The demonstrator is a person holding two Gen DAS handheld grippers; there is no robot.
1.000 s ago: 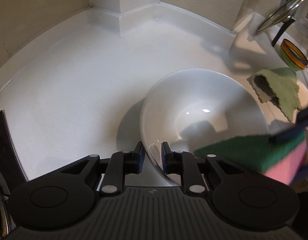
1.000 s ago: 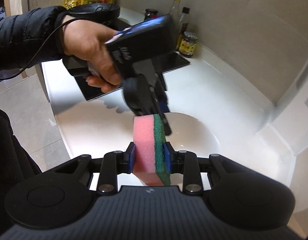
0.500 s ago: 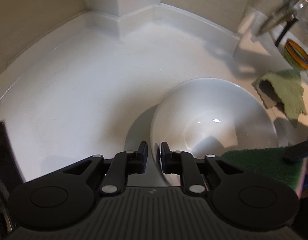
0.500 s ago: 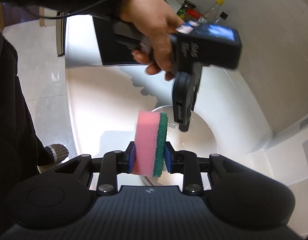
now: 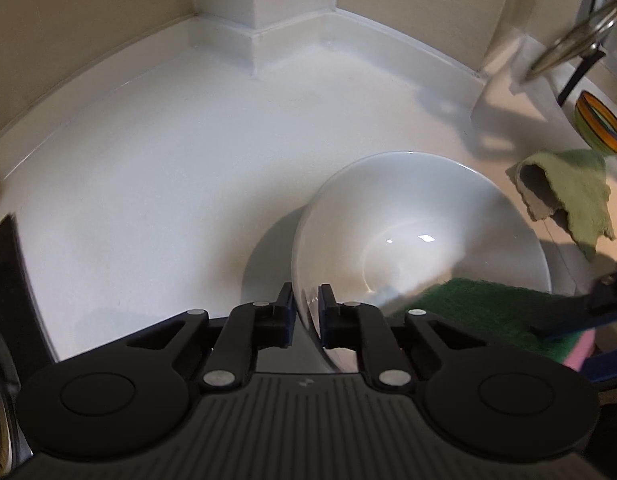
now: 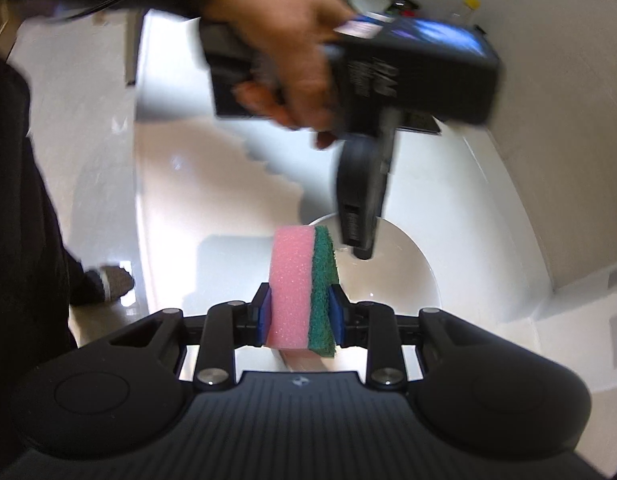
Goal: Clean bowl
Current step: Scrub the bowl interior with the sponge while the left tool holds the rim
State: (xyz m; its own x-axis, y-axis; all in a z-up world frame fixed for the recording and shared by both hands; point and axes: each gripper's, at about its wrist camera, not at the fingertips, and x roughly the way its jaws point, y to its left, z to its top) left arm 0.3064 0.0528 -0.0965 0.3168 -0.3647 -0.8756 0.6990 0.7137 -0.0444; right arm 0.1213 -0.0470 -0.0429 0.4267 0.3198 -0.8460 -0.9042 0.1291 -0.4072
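A white bowl (image 5: 420, 216) stands tilted on the white counter (image 5: 168, 160), its near rim between the pads of my left gripper (image 5: 306, 312). The jaws are closing and the pads press on the rim. The right wrist view shows the same bowl (image 6: 404, 280) under my left gripper (image 6: 360, 248), which a hand (image 6: 284, 40) holds. My right gripper (image 6: 300, 308) is shut on a pink and green sponge (image 6: 296, 280). In the left wrist view the sponge (image 5: 480, 312) hangs green side up over the bowl's near right rim.
A crumpled green cloth (image 5: 572, 196) lies right of the bowl, with a striped small bowl (image 5: 600, 128) and a pot lid (image 5: 568, 44) beyond it. A black cooktop (image 5: 12, 280) borders the counter at the left. Bottles (image 6: 468, 4) stand by the wall.
The bowl has shifted right in the left wrist view, with its rim still between the pads. The right gripper has rolled, and the sponge now lies lower at the bowl's near right rim.
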